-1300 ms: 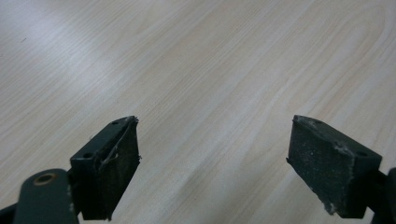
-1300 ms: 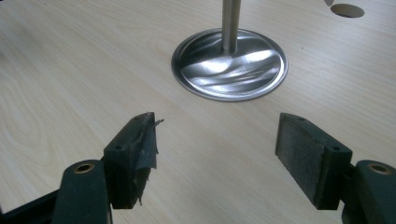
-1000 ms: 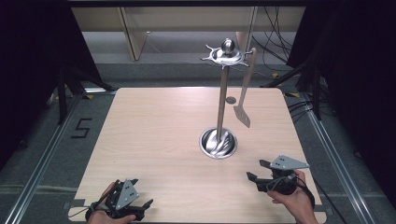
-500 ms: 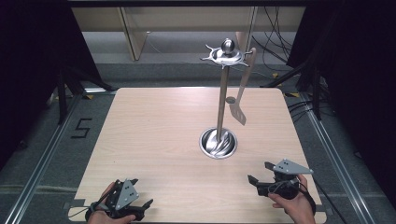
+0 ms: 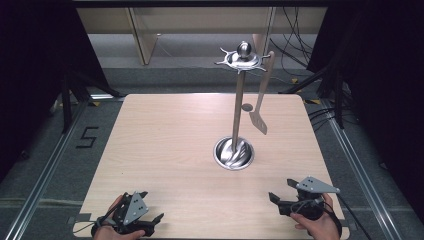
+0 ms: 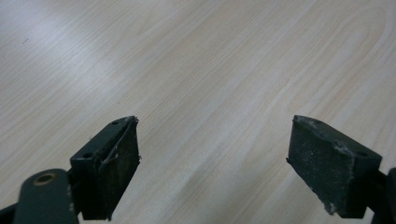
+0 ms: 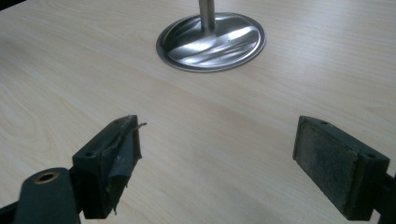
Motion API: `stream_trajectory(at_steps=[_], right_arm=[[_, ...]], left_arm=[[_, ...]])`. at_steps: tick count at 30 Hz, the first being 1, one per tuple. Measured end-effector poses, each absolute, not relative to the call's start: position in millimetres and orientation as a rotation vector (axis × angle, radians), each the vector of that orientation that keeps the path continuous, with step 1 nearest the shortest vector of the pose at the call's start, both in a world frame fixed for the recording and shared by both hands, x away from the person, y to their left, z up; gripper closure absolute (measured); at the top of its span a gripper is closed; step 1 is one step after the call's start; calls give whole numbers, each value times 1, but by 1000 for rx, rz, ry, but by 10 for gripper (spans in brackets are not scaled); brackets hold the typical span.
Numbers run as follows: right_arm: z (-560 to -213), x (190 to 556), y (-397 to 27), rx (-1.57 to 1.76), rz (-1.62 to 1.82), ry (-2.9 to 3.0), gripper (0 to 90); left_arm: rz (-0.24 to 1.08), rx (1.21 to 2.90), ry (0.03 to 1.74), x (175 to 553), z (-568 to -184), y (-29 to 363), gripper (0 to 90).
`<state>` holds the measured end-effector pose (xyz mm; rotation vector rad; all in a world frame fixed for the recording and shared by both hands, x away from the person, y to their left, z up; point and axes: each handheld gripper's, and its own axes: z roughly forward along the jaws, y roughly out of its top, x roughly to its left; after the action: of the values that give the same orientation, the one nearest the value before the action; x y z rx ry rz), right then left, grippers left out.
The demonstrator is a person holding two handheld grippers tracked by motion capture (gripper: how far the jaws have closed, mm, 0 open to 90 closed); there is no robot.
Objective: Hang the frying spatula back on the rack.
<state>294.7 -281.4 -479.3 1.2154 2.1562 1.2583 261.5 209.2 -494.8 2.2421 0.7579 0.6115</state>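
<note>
right gripper (image 5: pixel 279 199) held low over the bench (image 5: pixel 165 150) near edge, fingers (image 7: pixel 343 165) just spread wide with nothing between, aimed at the utensil stand (image 5: pixel 235 152) mid-bench, spatula (image 5: pixel 261 97) hung from its top ring, left gripper (image 5: pixel 150 212) fingers (image 6: pixel 109 165) wide apart, empty, at the near left corner

A steel spatula (image 5: pixel 261 100) hangs from the upright utensil stand (image 5: pixel 237 110).

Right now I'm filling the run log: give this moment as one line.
left gripper: jaws open, empty | right gripper: jaws just opened, empty | spatula: hanging on stand | table: both grippers at near edge
</note>
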Motion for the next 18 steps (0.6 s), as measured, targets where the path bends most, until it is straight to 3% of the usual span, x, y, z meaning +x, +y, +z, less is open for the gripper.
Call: stream_trajectory(at_steps=[18], right_arm=[[-482, 280, -282, 1262, 1289, 2154, 159]], left_arm=[[610, 2247, 747, 263, -495, 210, 159]])
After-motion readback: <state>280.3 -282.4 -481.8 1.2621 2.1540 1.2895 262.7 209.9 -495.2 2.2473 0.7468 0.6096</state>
